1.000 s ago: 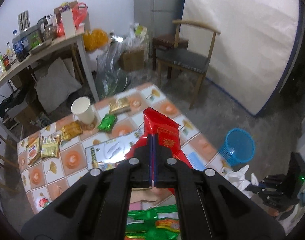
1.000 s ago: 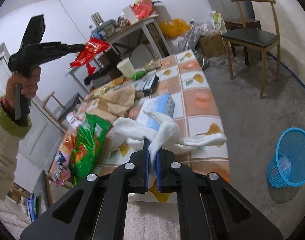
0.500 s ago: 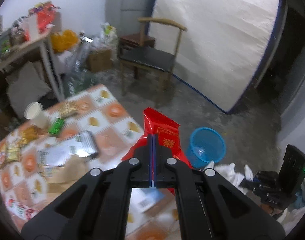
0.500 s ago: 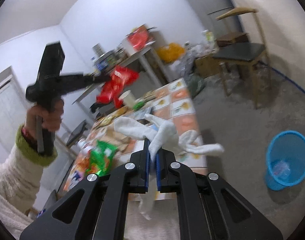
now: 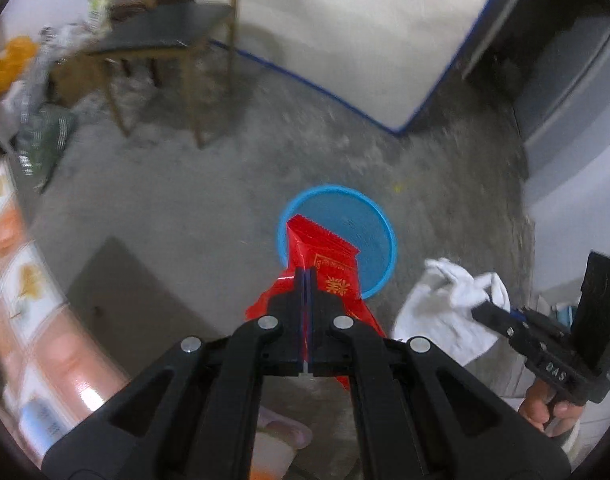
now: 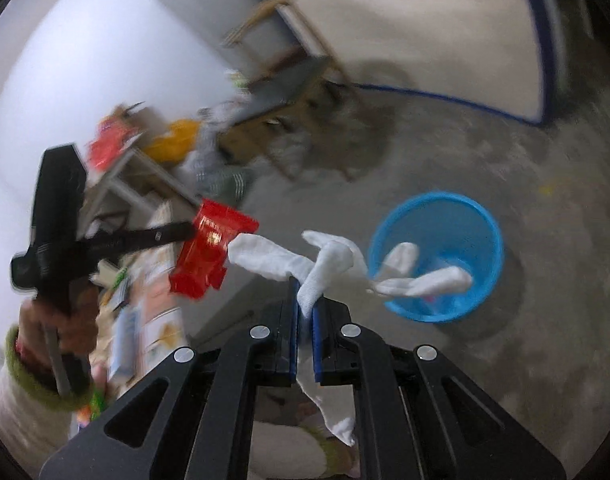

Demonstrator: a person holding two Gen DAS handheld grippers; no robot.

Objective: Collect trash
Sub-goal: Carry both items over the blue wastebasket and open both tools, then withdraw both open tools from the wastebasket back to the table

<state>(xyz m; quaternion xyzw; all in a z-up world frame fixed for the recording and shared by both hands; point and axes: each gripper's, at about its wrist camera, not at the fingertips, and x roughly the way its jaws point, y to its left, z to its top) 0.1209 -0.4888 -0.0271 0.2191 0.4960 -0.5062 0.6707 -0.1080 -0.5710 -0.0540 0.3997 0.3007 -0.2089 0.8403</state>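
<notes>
My left gripper (image 5: 306,276) is shut on a red snack wrapper (image 5: 321,256), which hangs over the near rim of the blue waste basket (image 5: 369,232) on the floor. My right gripper (image 6: 305,292) is shut on a crumpled white tissue (image 6: 329,260), held left of and short of the blue basket (image 6: 445,216). In the left wrist view the right gripper (image 5: 485,312) and its white tissue (image 5: 445,308) show at the lower right, beside the basket. In the right wrist view the left gripper (image 6: 191,230) holds the red wrapper (image 6: 209,248) at the left.
The tiled table edge (image 5: 21,280) runs along the left with packets on it. A wooden chair (image 5: 165,36) stands on the grey floor behind the basket, by a white board (image 5: 345,32) leaning on the wall. A cluttered side table (image 6: 137,160) is further back.
Both grippers have swung away from the table and downward toward the blue basket, still holding the red wrapper and the tissue. The basket now sits right under the left gripper.
</notes>
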